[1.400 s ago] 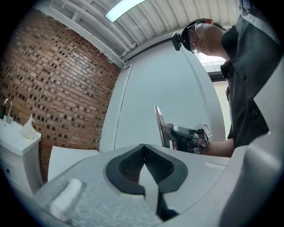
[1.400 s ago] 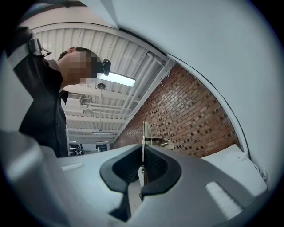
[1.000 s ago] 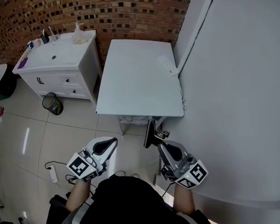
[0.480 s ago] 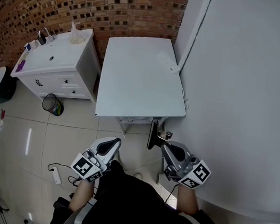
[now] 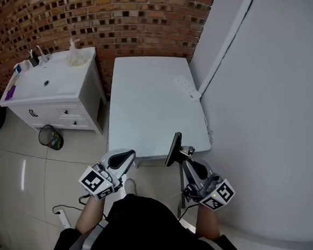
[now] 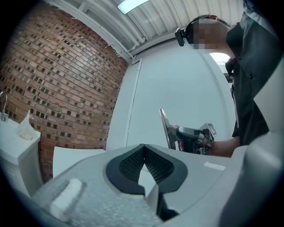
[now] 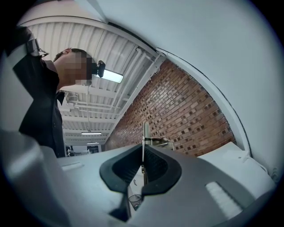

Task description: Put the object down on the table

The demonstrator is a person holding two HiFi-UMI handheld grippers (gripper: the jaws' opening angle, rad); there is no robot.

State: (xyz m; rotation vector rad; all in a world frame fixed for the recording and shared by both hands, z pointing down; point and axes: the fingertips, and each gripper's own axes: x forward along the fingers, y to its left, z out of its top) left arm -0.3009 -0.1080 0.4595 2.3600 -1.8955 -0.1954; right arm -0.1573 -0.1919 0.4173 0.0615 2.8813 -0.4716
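A thin dark flat panel with a small metal bracket stands upright on edge, and my right gripper is shut on its lower part. In the right gripper view the panel rises as a narrow strip from between the closed pads. It hangs just at the front right edge of the white table. My left gripper is at the table's front edge, left of the panel, its pads meeting with nothing between them. From the left gripper view the panel shows to the right.
A white power strip lies at the table's back right. A white cabinet with a sink stands left of the table, a wire bin on the tiled floor before it. A pale wall runs along the right, brick wall behind.
Both grippers have moved forward to the table's front edge, the right one carrying the panel. The panel was over the floor before; now it is at the table's edge.
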